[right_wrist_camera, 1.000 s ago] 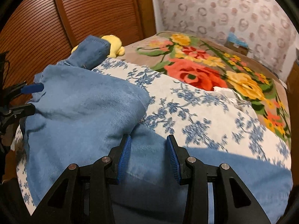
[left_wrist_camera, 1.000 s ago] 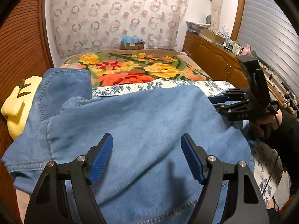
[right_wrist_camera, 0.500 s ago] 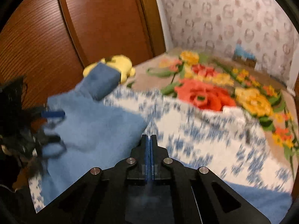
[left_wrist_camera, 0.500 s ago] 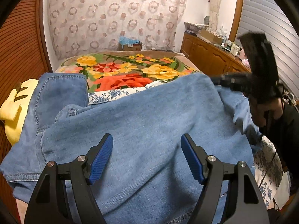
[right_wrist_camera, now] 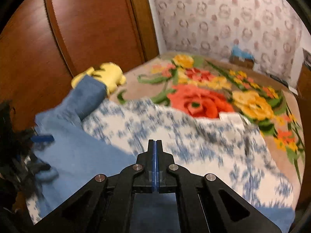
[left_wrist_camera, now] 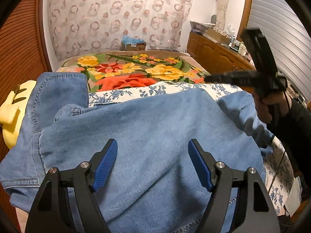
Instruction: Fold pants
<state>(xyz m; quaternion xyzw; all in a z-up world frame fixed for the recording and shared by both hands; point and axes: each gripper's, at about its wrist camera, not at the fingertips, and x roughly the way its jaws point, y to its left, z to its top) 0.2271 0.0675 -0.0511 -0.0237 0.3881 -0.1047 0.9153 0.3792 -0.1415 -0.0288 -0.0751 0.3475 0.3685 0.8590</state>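
The pants (left_wrist_camera: 147,136) are lying crosswise on the bed (left_wrist_camera: 136,71), directly beneath the spread left hand-held gripper (left_wrist_camera: 152,163); the right hand-held gripper (right_wrist_camera: 155,155), pressed together, is hanging beyond their right end.

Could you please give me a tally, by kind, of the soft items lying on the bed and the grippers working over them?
Denim pants: 1
Yellow plush toy: 1
Blue-and-white floral sheet: 1
Floral blanket: 1
Grippers: 2, namely the left gripper, open, and the right gripper, shut
Total: 6
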